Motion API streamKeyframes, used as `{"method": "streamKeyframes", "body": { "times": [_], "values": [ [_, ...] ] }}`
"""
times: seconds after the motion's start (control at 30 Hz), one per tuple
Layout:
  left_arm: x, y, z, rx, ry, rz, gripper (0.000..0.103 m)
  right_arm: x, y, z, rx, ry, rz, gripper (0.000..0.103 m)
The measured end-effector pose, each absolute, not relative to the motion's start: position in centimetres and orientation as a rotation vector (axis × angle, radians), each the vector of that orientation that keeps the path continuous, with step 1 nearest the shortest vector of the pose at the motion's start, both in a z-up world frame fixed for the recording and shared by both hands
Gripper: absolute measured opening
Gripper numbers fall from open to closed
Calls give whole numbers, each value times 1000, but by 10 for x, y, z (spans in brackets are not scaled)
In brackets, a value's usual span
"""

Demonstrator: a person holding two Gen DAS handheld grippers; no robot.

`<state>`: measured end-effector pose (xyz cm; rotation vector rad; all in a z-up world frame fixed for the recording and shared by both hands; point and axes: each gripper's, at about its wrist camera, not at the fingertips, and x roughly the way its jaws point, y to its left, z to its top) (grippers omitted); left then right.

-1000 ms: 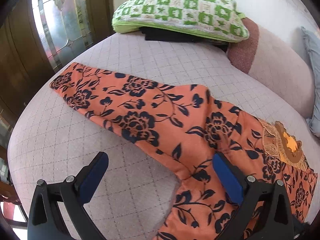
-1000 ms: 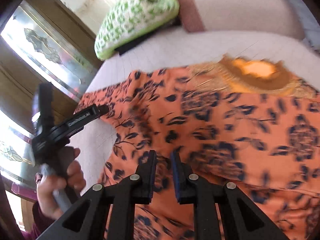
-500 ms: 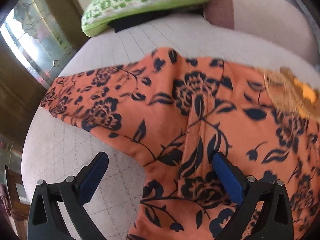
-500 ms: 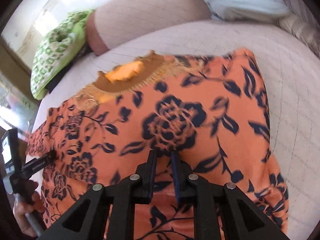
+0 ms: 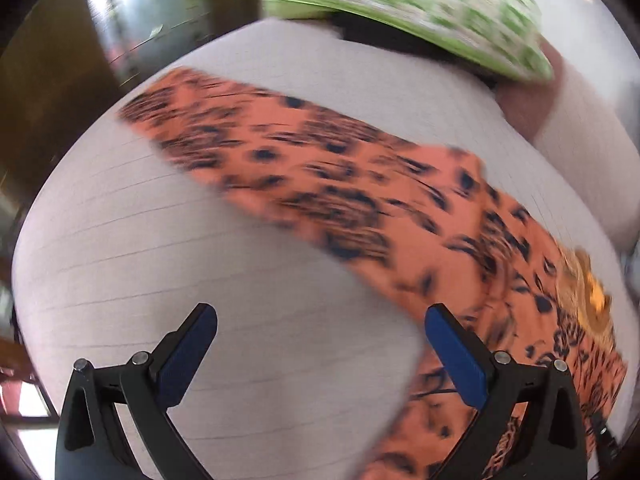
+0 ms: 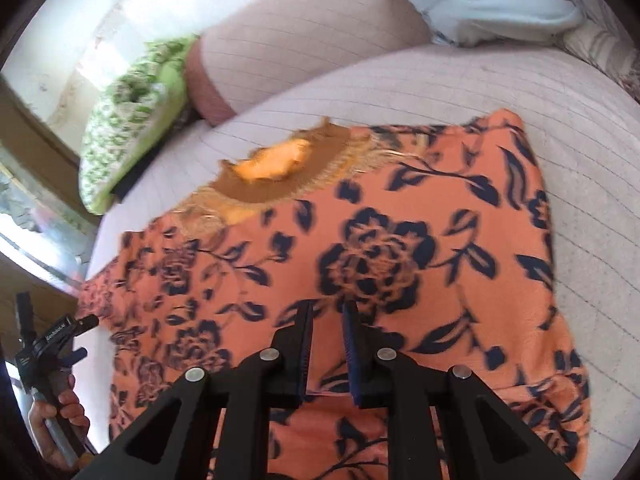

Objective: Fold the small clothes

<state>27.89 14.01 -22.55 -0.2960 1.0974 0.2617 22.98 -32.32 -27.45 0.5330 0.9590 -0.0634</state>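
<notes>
While the orange floral top (image 6: pixel 360 264) lies flat on the bed (image 5: pixel 160 320), one sleeve (image 5: pixel 248 152) stretches out for folding.
Left tongs (image 5: pixel 320 344) gape wide, empty, beside it; right tongs (image 6: pixel 327 320) are nearly closed over the body — whether pinching cloth, I cannot tell.

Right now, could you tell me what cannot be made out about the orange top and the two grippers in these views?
- Left wrist view: the orange floral top is smeared by motion blur, so its sleeve print and edges are unclear.
- Right wrist view: the right gripper is nearly closed, and whether it pinches fabric cannot be told.
- Right wrist view: the top's hem is hidden behind the gripper body and cut off by the frame.
</notes>
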Motion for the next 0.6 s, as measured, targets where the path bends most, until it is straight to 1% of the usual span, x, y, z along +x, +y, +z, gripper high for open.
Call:
{"method": "streamKeyframes", "body": {
  "times": [0.17, 0.33, 0.47, 0.6],
  "values": [
    [260, 207, -212, -517, 1115, 198, 103, 231, -296, -267, 493, 944, 16, 18],
    [268, 262, -196, -591, 1094, 215, 103, 223, -280, -257, 428, 906, 49, 18],
    [287, 296, -203, -719, 1100, 205, 103, 222, -277, -256, 409, 909, 41, 18],
    [307, 314, -213, -770, 1089, 248, 103, 224, -274, -258, 407, 917, 49, 18]
  ]
}}
